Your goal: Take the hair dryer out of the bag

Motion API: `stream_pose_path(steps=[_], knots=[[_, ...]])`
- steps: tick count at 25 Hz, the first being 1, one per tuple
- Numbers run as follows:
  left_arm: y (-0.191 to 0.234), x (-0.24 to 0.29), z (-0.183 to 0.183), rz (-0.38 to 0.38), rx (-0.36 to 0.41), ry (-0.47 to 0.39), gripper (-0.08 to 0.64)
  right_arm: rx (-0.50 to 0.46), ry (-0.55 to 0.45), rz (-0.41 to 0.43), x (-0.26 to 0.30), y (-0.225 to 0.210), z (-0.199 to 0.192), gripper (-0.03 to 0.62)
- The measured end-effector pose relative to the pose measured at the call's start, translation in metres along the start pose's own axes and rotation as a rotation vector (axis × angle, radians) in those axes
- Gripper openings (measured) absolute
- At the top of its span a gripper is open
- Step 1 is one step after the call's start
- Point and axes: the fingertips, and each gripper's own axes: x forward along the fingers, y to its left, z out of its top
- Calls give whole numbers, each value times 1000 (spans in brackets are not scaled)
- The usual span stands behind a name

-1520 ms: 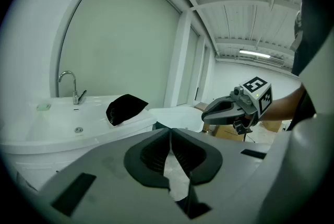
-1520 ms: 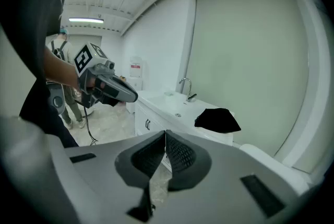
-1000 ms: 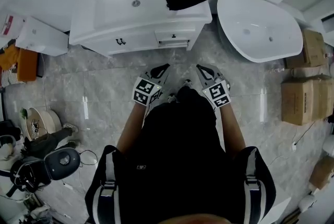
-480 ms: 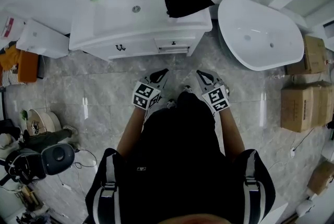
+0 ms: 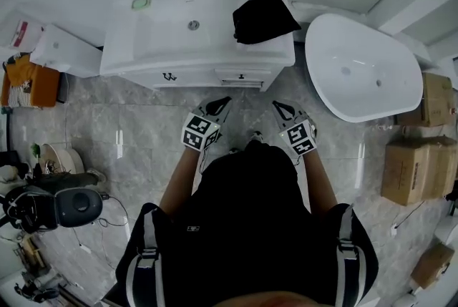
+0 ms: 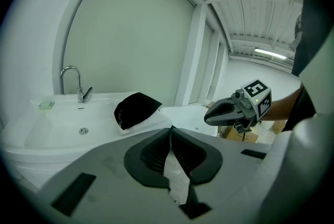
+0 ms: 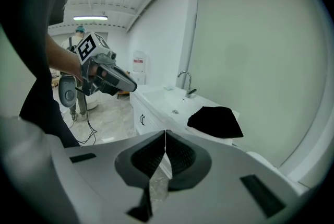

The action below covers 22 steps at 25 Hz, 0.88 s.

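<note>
Pointing toward the vanity (image 5: 154, 30) from mid-frame in head view: left gripper (image 5: 223, 101) and right gripper (image 5: 279, 106), both with jaws closed and nothing between them. The black bag (image 5: 263, 18) lies upper centre on the countertop's right end, well apart from both. Can't make out the hair dryer. White tub (image 5: 365, 69) at upper right.

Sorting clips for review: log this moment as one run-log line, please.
stage: pre-grasp | left tool: shut, empty | right tool: shut, empty | black bag: on washbasin counter, untouched | hair dryer: not visible
</note>
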Motion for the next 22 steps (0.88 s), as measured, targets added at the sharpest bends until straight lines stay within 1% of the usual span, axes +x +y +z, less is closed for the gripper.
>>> stream_pose_path(steps=[3,5,9,14,17,22], knots=[[8,12,12,22,-2,-2,21,-9,-2,18,5,-20,14,60],[11,17,16,36,-5,0,21,-19,-5,31,9,-30,16,60],[19,30,16,72,-18,2,21,-33,-12,57,17,-45,8,60],[29,42,19,115,-47,-19,21,-48,-3,79,22,-62,1,60],[37,48,19,137,-65,-23,21,-32,-7,82,27,-69,0,60],[52,58,24,149,-79,-25,21,-34,-1,96,37,-75,0,60]])
